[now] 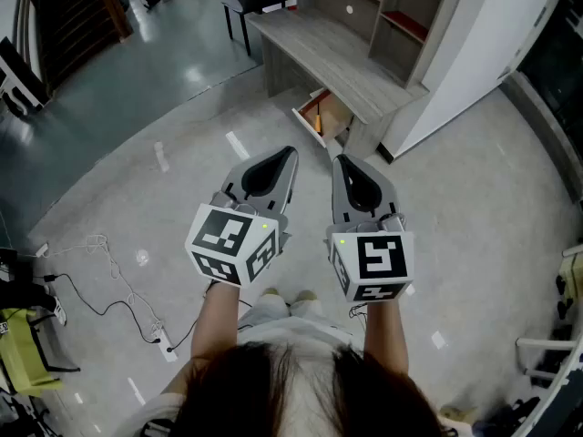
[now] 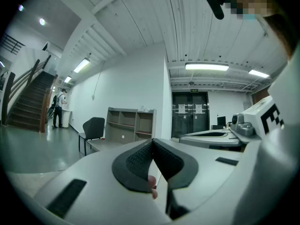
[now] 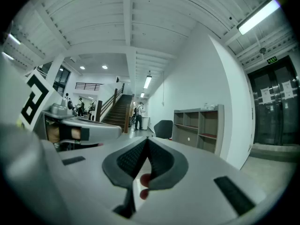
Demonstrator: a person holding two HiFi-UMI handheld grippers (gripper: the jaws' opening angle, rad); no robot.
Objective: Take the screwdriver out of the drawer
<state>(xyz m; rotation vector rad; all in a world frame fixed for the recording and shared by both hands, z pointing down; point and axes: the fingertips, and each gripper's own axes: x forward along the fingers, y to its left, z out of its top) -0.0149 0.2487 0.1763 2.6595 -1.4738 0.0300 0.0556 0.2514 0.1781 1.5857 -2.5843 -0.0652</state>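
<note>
head view: both grippers are held side by side over a grey floor, well apart from the desk (image 1: 337,57) at the top of the frame.
floor cable (image 1: 109,289): loose at far left, running to a power strip (image 1: 164,342).
left gripper (image 1: 290,153): jaws pressed together to a point, nothing between them. its marker cube (image 1: 235,242) hides the hand.
drawer (image 1: 321,116): pulled open under the desk edge, beyond the two gripper tips. its rear part is hidden under the desktop.
screwdriver (image 1: 317,122): in the drawer, along its left wall. only an orange sliver shows, too small to tell handle from tip.
right gripper (image 1: 339,160): jaws closed tip to tip and empty. its cube (image 1: 373,264) covers the hand.
shelf unit (image 1: 383,3): stands on the back of the desk, cut off by the top edge.
left gripper view: the left gripper (image 2: 152,140) has its pads meeting at the tip. a fingertip (image 2: 152,184) shows in the gap below them. a chair (image 2: 93,128) and the shelf unit (image 2: 130,124) lie ahead, and the gripper body blocks the lower part of the desk.
right gripper view: the right gripper (image 3: 146,138) has its pads closed on each other, with a reddish fingertip (image 3: 145,181) behind the gap. the shelf unit (image 3: 197,128) is to the right, its base cut off by the gripper body.
</note>
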